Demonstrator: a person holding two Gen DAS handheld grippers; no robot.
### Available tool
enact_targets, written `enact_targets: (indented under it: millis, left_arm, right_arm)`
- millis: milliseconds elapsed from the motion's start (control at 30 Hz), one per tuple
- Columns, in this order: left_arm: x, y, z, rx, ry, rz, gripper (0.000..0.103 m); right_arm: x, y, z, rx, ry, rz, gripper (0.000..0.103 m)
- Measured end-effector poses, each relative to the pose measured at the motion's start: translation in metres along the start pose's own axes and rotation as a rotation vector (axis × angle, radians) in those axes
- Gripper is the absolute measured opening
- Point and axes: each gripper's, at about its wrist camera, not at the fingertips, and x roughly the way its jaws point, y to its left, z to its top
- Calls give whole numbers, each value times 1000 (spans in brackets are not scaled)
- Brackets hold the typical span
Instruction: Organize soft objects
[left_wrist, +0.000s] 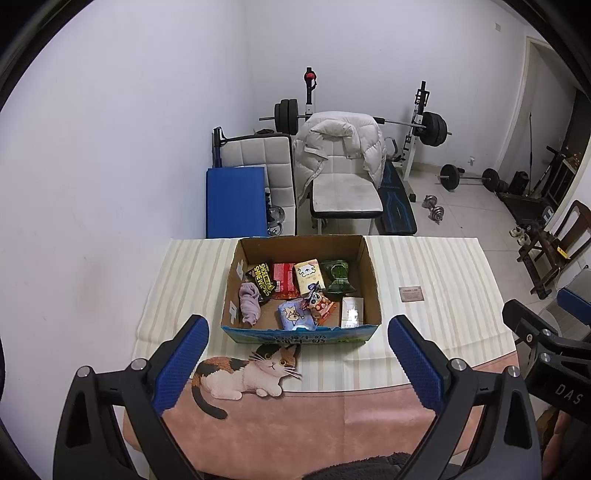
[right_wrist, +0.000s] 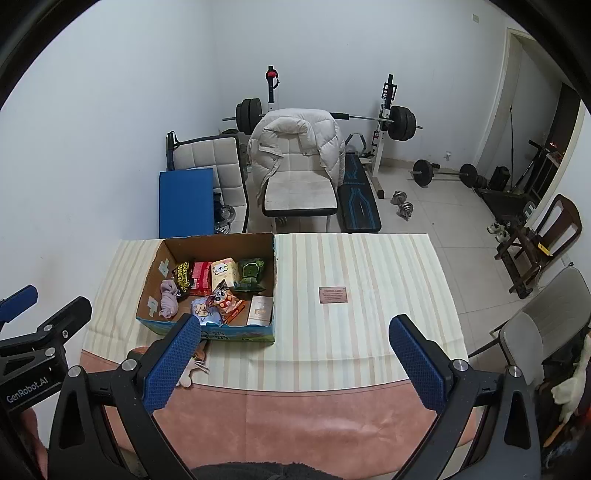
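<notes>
A cardboard box (left_wrist: 372, 291) stands on the table and holds several soft items: a lilac sock (left_wrist: 249, 302), a black wipes pack (left_wrist: 262, 279), a red pack (left_wrist: 285, 279), a yellow tissue pack (left_wrist: 309, 274), a green pack (left_wrist: 337, 277), a blue pouch (left_wrist: 294, 314) and an orange snack bag (left_wrist: 322, 304). The box also shows in the right wrist view (right_wrist: 147, 291). My left gripper (left_wrist: 297, 367) is open and empty, near the box's front. My right gripper (right_wrist: 295, 363) is open and empty, to the right of the box.
The table has a striped cloth (right_wrist: 369, 280) with a small brown label (right_wrist: 333, 295) and a printed cat (left_wrist: 251, 371). Beyond the table stand a chair with a white jacket (left_wrist: 340, 147), a weight bench and barbells. A grey chair (right_wrist: 535, 325) is at the right.
</notes>
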Motion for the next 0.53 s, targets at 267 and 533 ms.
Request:
enact_targets:
  millis: [267, 533]
  left_arm:
    - [0, 0, 0, 2, 1, 2, 100]
    - [0, 0, 0, -1, -2, 5, 100]
  right_arm:
    - [0, -1, 1, 2, -4, -6, 103]
    - [1, -2, 2, 7, -7, -7, 103]
